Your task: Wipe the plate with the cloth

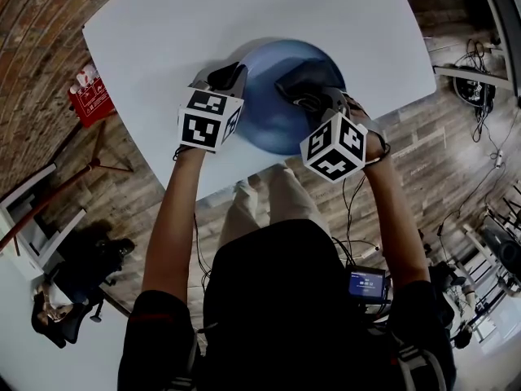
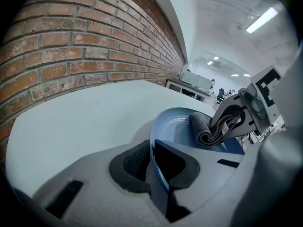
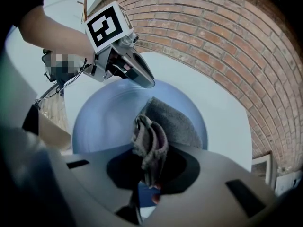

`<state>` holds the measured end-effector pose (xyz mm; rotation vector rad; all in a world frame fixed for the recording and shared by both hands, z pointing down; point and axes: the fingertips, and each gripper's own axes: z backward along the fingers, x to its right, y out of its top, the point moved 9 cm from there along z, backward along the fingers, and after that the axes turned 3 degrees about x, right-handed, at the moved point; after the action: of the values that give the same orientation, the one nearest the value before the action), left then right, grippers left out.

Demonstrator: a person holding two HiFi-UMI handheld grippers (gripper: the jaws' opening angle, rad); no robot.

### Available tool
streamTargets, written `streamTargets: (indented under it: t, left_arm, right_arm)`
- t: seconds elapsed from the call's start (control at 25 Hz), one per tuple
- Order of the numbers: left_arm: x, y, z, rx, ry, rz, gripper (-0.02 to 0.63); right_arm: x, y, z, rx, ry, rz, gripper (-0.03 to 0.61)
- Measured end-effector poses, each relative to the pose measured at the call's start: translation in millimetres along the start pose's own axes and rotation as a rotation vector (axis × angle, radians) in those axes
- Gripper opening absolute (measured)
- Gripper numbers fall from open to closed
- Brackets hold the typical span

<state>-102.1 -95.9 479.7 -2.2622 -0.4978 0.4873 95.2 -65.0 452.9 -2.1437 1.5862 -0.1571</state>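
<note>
**Status: plate [image 1: 269, 120] and cloth [image 3: 166, 121]**

Plate: round, blue, glossy. It lies on the white surface [image 1: 163, 31], close to the near edge. Its left rim sits between the jaws of the left gripper [image 2: 152, 163], which are closed on it.

Cloth: grey, towel-textured. Its bunched folds are pinched in the right gripper [image 3: 147, 169], and its free end lies spread on the plate's inner face, toward the right side.

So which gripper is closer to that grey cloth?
The right. The right gripper is shut on the cloth, which rests on the blue plate. The left gripper is off the cloth, clamped on the plate's rim at its left edge.
</note>
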Motion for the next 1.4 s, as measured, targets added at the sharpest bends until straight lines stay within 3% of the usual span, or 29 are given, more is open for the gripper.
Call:
streamTargets:
  t: [1.4]
  left_arm:
    - [-2.4, -2.1, 0.1, 0.003, -0.001, 0.027, 0.043]
  right_arm:
    - [-57.8, 3.5, 11.3, -0.048, 0.198, 0.002, 0.051]
